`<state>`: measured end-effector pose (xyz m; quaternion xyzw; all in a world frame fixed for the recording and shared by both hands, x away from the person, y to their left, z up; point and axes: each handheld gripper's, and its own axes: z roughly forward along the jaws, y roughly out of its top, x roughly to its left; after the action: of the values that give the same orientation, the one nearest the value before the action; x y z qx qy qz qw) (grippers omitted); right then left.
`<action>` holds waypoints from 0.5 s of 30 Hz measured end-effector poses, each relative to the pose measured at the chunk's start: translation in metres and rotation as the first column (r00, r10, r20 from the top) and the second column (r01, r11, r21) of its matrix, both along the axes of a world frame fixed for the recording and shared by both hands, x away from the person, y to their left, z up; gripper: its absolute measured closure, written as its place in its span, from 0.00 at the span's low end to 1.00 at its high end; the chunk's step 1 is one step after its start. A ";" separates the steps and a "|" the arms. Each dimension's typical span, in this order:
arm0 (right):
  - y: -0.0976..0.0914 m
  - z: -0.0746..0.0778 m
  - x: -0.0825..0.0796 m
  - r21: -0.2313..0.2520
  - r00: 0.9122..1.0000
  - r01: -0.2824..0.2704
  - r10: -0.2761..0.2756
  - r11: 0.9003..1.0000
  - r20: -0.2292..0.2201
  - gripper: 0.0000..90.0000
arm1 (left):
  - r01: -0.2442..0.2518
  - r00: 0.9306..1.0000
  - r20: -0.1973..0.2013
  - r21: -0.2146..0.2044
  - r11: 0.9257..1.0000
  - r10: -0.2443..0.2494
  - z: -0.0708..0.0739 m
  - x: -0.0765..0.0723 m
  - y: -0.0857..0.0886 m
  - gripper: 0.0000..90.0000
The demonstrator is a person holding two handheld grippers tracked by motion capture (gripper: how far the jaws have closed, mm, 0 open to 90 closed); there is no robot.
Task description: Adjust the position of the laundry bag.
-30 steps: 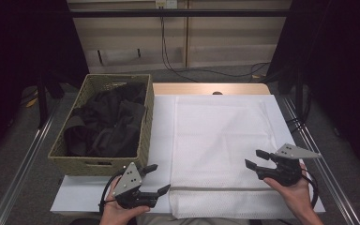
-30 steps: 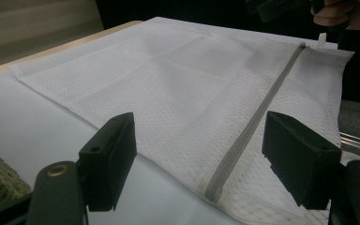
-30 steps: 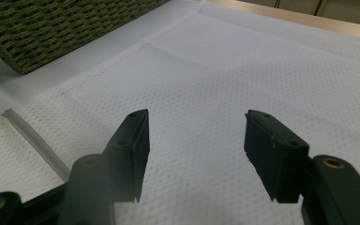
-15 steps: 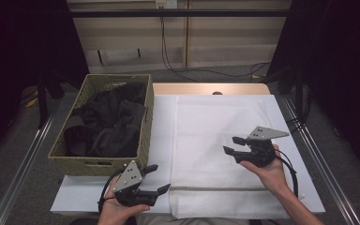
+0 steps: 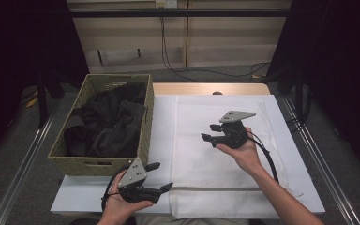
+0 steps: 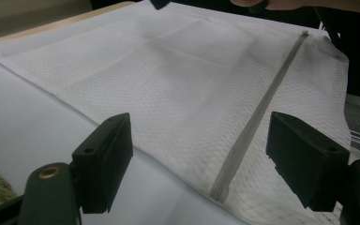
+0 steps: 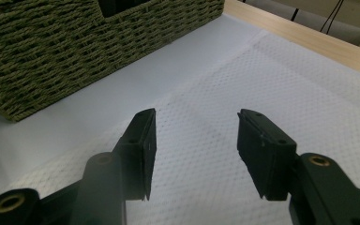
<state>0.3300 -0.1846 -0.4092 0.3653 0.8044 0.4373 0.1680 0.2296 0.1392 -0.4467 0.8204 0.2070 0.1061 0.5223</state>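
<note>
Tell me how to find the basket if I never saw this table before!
Start at the table with its white cover, then look past the big white mesh cloth to the left side. The basket stands there, beside the cloth. It is the only woven, olive-green box, and it is stuffed with dark clothes.

My high view looks forward and down over the whole bench (image 5: 164, 112). Each gripper view sits low and close, looking between its own fingers. All three share the white mesh cloth (image 5: 225, 154) (image 6: 178, 93) (image 7: 262, 84).
</note>
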 end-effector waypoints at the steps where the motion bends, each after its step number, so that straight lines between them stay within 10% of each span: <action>1: 0.003 -0.001 0.003 -0.003 1.000 -0.005 0.005 1.000 -0.006 0.54 | 0.010 1.000 -0.003 0.009 1.000 -0.010 -0.001 0.000 -0.002 0.27; 15: 0.038 -0.008 0.056 -0.012 0.998 -0.026 0.025 1.000 -0.051 0.56 | 0.052 0.998 -0.044 0.061 0.997 -0.050 -0.010 -0.006 -0.020 0.28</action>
<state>0.3863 -0.1462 -0.4174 0.3650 0.8157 0.4250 0.1441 0.2237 0.1196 -0.4570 0.8433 0.1936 0.0818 0.4947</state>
